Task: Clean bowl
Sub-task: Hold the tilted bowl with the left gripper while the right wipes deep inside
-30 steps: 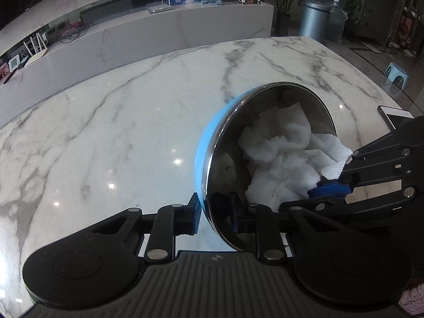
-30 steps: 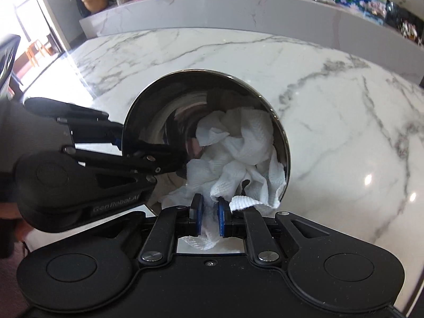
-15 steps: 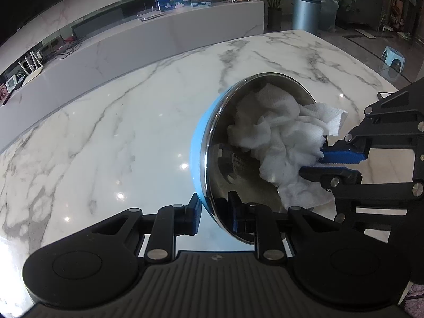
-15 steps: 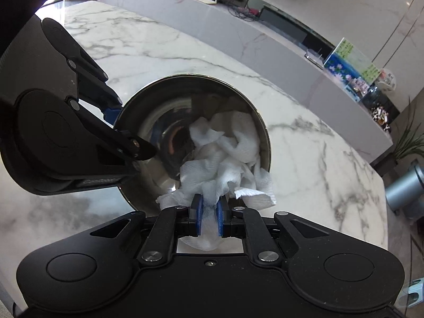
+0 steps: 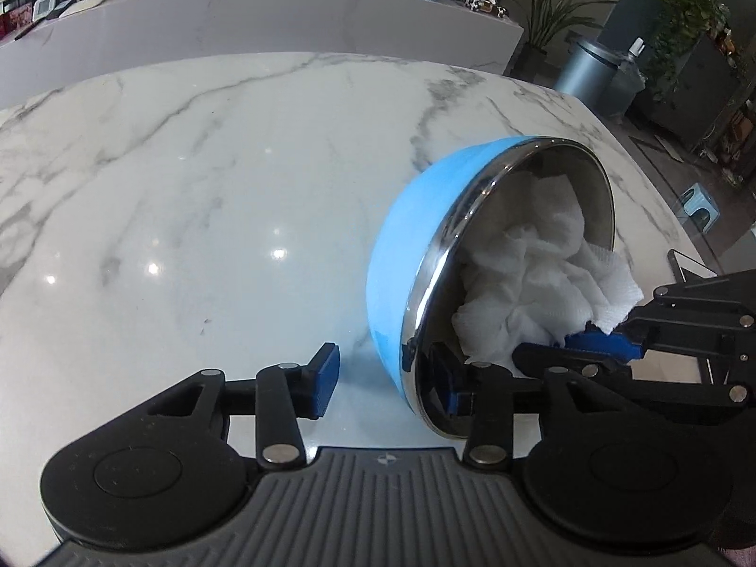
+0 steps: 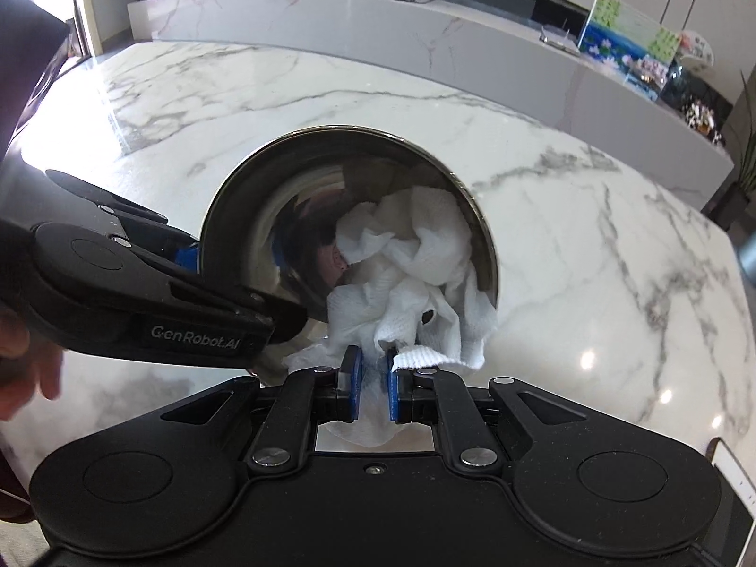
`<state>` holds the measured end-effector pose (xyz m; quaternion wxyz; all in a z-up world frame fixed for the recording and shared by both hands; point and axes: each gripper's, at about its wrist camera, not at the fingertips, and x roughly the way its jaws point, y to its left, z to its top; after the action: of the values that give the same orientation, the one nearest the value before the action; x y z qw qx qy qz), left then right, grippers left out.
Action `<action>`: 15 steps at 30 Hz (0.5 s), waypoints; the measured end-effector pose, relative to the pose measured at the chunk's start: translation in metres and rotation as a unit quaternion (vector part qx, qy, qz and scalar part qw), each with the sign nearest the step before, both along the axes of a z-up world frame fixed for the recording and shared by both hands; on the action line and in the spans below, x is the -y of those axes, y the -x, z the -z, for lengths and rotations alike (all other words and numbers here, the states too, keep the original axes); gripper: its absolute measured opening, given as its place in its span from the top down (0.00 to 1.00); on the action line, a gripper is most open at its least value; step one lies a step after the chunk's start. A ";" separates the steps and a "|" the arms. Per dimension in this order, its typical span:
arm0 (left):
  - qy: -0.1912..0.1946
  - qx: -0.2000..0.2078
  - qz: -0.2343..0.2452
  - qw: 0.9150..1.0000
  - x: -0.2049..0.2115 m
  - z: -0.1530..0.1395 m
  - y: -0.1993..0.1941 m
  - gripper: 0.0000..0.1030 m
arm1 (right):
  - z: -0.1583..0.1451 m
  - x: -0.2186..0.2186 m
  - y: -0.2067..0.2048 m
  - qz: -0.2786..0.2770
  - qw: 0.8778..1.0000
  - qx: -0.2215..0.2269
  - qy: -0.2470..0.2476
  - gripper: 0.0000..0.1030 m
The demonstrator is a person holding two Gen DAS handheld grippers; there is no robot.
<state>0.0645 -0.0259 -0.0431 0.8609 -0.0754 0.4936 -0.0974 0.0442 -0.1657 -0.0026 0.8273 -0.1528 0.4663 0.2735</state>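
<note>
A bowl (image 5: 406, 255), blue outside and shiny steel inside, stands tipped on its side on the marble table (image 5: 189, 189), mouth toward my right gripper. My left gripper (image 5: 385, 375) straddles its lower rim and its jaws are opening: the outer pad stands clear of the blue wall, the inner finger is inside. A crumpled white paper towel (image 5: 529, 274) fills the bowl. My right gripper (image 6: 371, 371) is shut on the paper towel (image 6: 416, 255), which reaches into the bowl (image 6: 283, 217). The left gripper (image 6: 236, 283) crosses the bowl's left rim.
A phone (image 5: 685, 264) lies near the table's right edge. A long marble counter (image 6: 425, 42) with small items runs behind the table. A grey bin (image 5: 590, 71) and a blue stool (image 5: 699, 203) stand on the floor beyond. A hand (image 6: 28, 368) shows at far left.
The left gripper's jaws have spread, and its outer pad has come off the bowl's blue wall. The bowl sits further right in the left wrist view. The right gripper keeps hold of the towel.
</note>
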 end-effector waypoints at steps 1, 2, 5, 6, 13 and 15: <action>0.001 0.000 -0.003 1.000 0.000 0.000 0.000 0.62 | 0.001 0.001 -0.001 0.001 1.000 -0.003 -0.004 0.91; 0.002 0.000 -0.003 1.000 0.000 0.000 -0.001 0.67 | 0.001 0.001 0.004 0.001 1.000 -0.005 -0.007 0.91; 0.000 0.008 0.014 1.000 0.004 -0.003 -0.002 0.81 | 0.001 0.001 0.005 -0.003 1.000 -0.006 -0.012 0.91; -0.006 0.012 0.019 1.000 0.005 -0.004 -0.002 0.83 | 0.001 0.001 0.006 -0.003 1.000 -0.005 -0.011 0.91; -0.036 0.030 0.030 0.998 0.007 -0.017 -0.004 0.89 | -0.015 0.002 0.024 -0.023 0.998 0.052 0.006 0.79; -0.045 0.033 0.032 0.998 0.006 -0.019 -0.003 0.89 | -0.023 0.003 0.028 -0.028 0.997 0.077 0.002 0.67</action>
<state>0.0675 -0.0323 -0.0246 0.8757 -0.0177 0.4710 -0.1052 0.0166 -0.1689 0.0201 0.8522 -0.1879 0.3975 0.2837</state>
